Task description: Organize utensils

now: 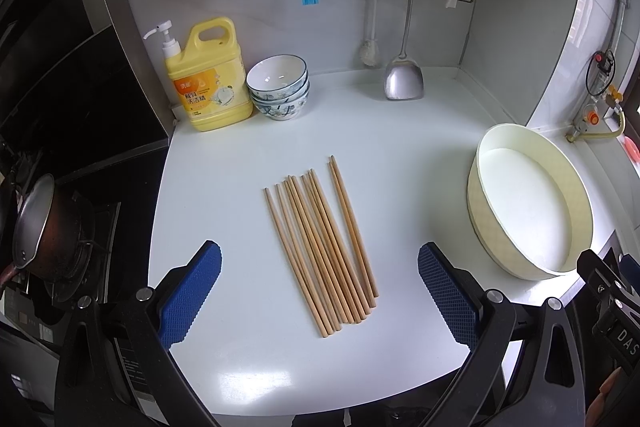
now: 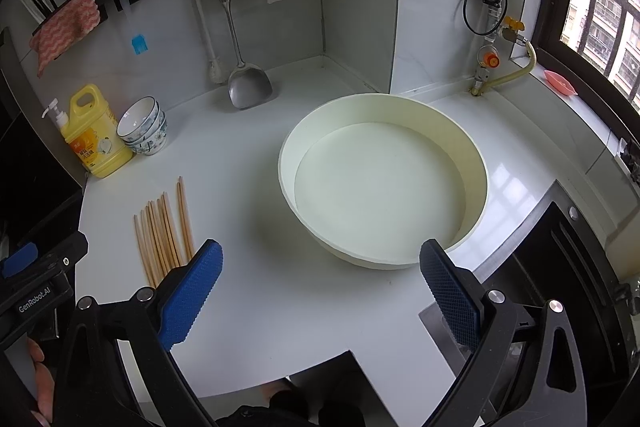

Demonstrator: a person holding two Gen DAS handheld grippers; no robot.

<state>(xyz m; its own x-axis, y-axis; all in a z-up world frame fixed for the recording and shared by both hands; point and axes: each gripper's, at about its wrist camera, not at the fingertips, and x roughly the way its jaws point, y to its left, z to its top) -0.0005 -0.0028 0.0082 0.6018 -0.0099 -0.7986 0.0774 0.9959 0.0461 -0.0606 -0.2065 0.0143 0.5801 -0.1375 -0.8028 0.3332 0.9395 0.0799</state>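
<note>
Several wooden chopsticks (image 1: pixel 324 247) lie side by side on the white counter (image 1: pixel 240 155), pointing away from me. My left gripper (image 1: pixel 320 291) hovers open above their near ends, a blue pad on either side. A wide cream basin (image 1: pixel 532 211) stands empty to the right of them. In the right wrist view the basin (image 2: pixel 384 179) sits straight ahead, and my right gripper (image 2: pixel 320 291) hangs open just in front of its near rim. The chopsticks (image 2: pixel 164 239) show to the left, partly hidden by the left finger (image 2: pixel 192 295).
A yellow detergent bottle (image 1: pixel 210 79) and stacked bowls (image 1: pixel 280 87) stand at the back left. A steel spatula (image 1: pixel 404 67), brush and cloths hang on the wall rail. A stove with a pot (image 1: pixel 40 227) lies left; a gas valve (image 2: pixel 488 63) and window are right.
</note>
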